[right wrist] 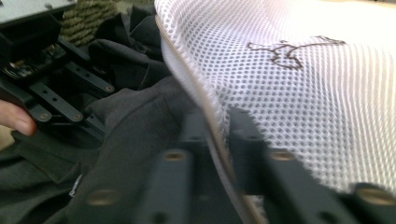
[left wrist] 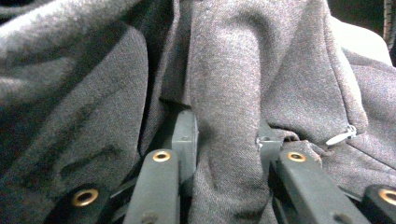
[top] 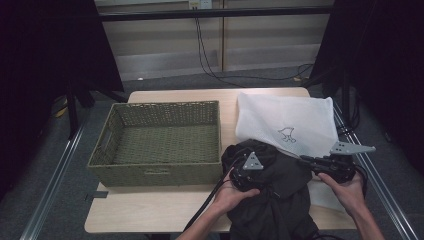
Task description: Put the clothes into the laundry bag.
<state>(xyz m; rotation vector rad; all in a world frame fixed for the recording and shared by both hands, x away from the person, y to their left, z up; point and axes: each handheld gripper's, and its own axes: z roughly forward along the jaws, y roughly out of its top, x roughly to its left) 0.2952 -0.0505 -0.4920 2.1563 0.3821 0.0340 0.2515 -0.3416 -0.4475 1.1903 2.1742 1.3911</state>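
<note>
Fabric fills the space between the jaws of the left gripper [top: 246, 174]: a thick fold of the dark grey garment [left wrist: 224, 93] stands upright between its fingers [left wrist: 184, 135], which press it from both sides, so the jaws stay partly apart around the bunched cloth. A small metal zip pull [left wrist: 340, 136] lies on the garment just to the side of that fold. The garment [top: 272, 190] sits near the front edge of the bench [top: 150, 210], right of centre, and part of it hangs over that edge.

The right gripper [top: 306, 161] has its jaws nearly closed on the edge of the white mesh laundry bag [right wrist: 299, 93]; the bag's seamed rim runs down between the two fingers [right wrist: 194, 128] and is pinched there. The bag [top: 285, 122] lies flat at the back right corner of the bench, with a small dark outline figure printed on it, and its near edge touches the garment.

A green woven basket [top: 160, 170] stands on the left half of the bench, just beside the garment.
</note>
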